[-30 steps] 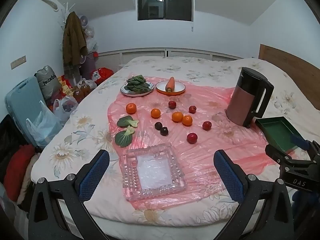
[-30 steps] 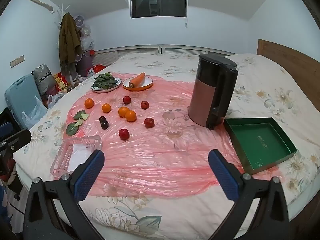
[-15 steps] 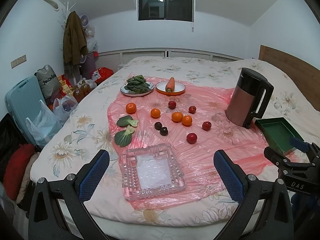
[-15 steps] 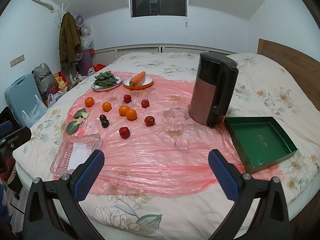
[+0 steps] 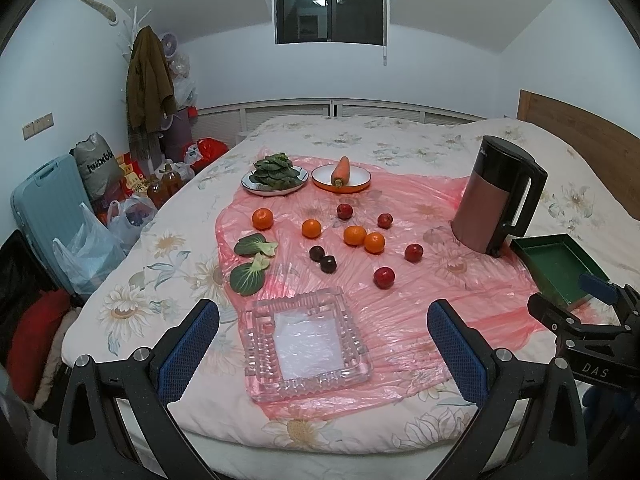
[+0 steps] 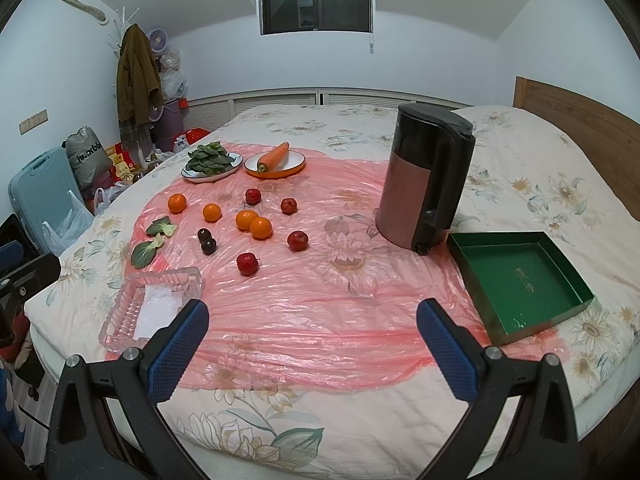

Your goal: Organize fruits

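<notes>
Both tools, left (image 5: 323,340) and right (image 6: 312,332), stay spread and empty, barely shifted since a second ago; we have grasped nothing. Oranges (image 5: 354,235) and red fruits (image 5: 384,277) lie mid-frame on the pink sheet (image 6: 320,300), glass tray (image 5: 304,344) below.

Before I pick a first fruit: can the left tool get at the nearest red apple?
Probably yes. The left tool is open, and only the low glass tray lies before the red apple; nothing crowds it.
</notes>
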Demonstrator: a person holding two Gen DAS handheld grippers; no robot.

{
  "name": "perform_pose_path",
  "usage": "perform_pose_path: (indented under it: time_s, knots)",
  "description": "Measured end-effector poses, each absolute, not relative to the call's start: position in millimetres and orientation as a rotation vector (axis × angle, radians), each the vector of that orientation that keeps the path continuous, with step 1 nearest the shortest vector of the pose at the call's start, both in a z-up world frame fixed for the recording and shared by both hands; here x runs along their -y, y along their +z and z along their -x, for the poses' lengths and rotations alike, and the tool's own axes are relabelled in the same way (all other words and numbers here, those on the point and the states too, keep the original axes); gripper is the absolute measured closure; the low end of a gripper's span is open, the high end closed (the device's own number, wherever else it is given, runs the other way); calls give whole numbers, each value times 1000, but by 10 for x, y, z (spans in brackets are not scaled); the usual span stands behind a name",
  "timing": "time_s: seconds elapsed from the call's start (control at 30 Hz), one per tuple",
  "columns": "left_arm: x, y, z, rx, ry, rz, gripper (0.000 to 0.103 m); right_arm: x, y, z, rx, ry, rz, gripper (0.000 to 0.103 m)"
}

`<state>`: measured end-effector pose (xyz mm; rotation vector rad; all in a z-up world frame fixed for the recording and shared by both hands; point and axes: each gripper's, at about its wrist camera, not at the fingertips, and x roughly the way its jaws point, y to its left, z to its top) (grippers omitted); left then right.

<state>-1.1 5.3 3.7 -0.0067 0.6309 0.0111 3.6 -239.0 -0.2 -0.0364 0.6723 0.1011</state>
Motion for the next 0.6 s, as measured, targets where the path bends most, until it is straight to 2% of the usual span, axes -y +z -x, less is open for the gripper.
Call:
perform_pose_path:
  time_s: [0.6]
  knots:
    - [3, -4, 7, -622, 17, -28, 1, 2423, -41, -31, -673, 97, 37, 0]
